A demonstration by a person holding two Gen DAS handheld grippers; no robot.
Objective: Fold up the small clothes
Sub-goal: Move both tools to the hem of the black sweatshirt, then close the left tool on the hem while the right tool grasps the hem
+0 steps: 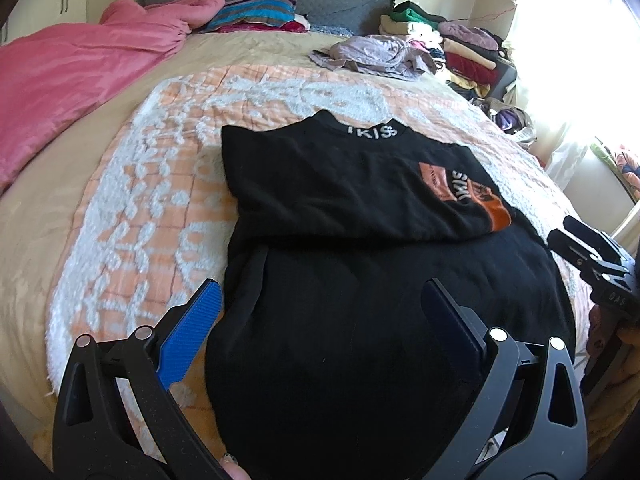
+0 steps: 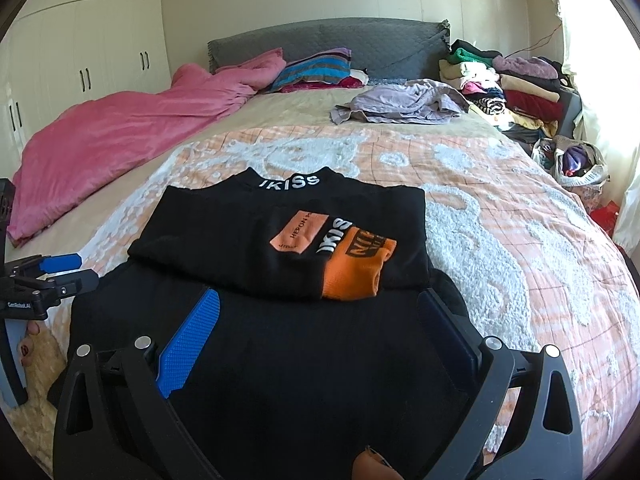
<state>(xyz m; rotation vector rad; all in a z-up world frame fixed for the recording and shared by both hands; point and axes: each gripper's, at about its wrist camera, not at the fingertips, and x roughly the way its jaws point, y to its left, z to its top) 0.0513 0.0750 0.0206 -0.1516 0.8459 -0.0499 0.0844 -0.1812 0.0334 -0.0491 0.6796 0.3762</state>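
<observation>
A black top (image 1: 352,264) with white "IKISS" lettering on the collar and orange patches (image 2: 352,268) lies on the bed, its sleeves folded across the chest. My left gripper (image 1: 320,292) is open and empty, its jaws spread over the garment's near left part; its blue pad (image 1: 192,336) lies beside the left edge. My right gripper (image 2: 320,300) is open and empty over the near right part, below the orange patches. Each gripper shows at the edge of the other's view: the right one (image 1: 592,256), the left one (image 2: 60,270).
The bed has a peach and white bedspread (image 2: 500,216). A pink duvet (image 2: 120,136) lies at the left, a crumpled lilac garment (image 2: 400,102) at the back, stacks of folded clothes (image 2: 508,84) at the back right, and striped pillows (image 2: 312,70) by the grey headboard.
</observation>
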